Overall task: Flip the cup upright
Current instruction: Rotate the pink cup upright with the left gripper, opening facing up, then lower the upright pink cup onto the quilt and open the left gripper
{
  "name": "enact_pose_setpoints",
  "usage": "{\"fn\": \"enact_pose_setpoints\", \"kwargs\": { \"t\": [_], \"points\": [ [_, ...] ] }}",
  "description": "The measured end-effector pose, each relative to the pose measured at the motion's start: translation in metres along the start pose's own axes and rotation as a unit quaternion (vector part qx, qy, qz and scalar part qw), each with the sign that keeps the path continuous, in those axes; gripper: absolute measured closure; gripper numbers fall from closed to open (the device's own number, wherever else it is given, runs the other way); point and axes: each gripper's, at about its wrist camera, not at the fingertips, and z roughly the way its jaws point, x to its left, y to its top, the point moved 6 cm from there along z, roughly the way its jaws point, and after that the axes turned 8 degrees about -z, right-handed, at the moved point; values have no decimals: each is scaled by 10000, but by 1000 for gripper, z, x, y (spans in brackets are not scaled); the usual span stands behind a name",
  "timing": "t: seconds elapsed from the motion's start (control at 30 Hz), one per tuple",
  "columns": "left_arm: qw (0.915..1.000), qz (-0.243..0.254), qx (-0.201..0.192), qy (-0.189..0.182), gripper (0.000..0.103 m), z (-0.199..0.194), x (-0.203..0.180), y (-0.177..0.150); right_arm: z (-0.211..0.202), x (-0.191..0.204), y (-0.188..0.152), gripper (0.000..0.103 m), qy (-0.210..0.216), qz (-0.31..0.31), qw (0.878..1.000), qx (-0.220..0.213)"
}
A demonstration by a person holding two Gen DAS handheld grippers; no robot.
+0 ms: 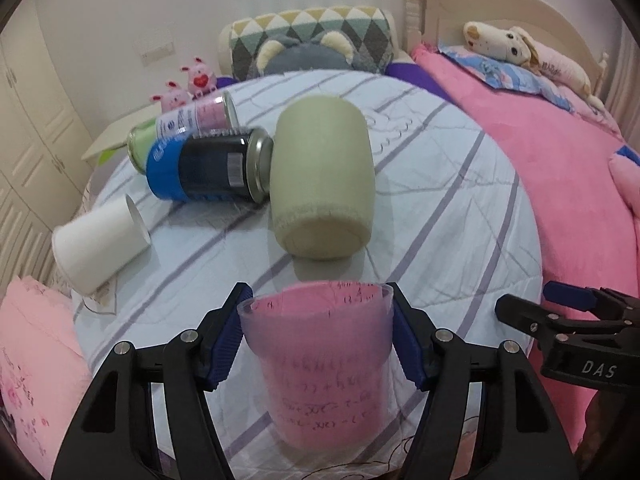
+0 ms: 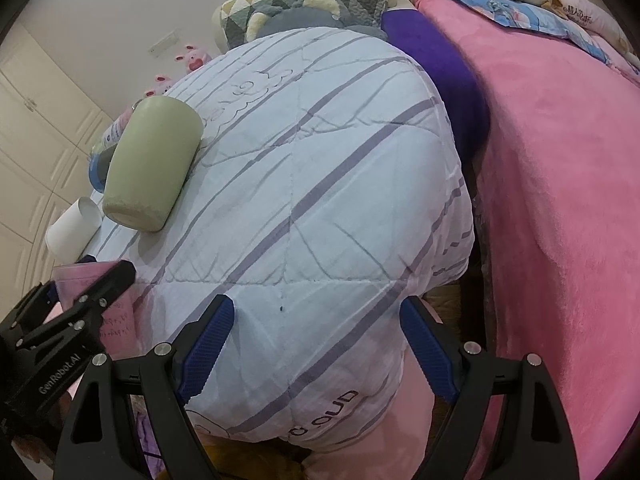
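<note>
My left gripper (image 1: 318, 336) is shut on a clear plastic cup (image 1: 320, 364) lined with pink paper with handwriting. The cup stands upright, mouth up, held by its rim just above the striped quilt (image 1: 440, 208). A pale green cup (image 1: 322, 184) lies on its side ahead, base towards me. A white paper cup (image 1: 98, 240) lies on its side at the left. My right gripper (image 2: 316, 344) is open and empty over the quilt (image 2: 320, 184); it shows at the right edge of the left wrist view (image 1: 560, 320). The green cup (image 2: 152, 164) and white cup (image 2: 74, 228) show at the right wrist view's left.
A blue spray can (image 1: 208, 170) and a pink-labelled can (image 1: 188, 120) lie on their sides behind the green cup. A pink blanket (image 1: 560, 184) covers the bed to the right. Pillows and plush toys (image 1: 516, 46) sit at the headboard. A pink pillow (image 1: 36, 360) lies at the left.
</note>
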Motion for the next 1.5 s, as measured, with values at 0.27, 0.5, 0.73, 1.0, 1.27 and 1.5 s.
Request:
{"fn": "enact_pose_setpoints", "kwargs": {
  "t": [0.27,0.5,0.73,1.0,1.27,1.5],
  "points": [
    [9995,65,-308,25,36,-14,-2,13,-2,2,1,17,-7,-4,10000,-17],
    [9990,41,-371,255,7,-11,2,8,-2,1,-1,17,-32,12,10000,33],
    [9993,-1,-313,222,7,-10,6,6,-4,1,-4,17,-27,6,10000,40],
    [9991,9,-387,176,7,-15,9,3,-7,6,-6,17,-54,-38,10000,26],
    [9987,35,-470,215,7,-24,13,-2,-15,15,-8,17,-101,-120,9999,-24],
    [9985,22,-523,153,7,-35,19,-10,-25,27,-14,17,-174,-230,9996,-71]
  ]
}}
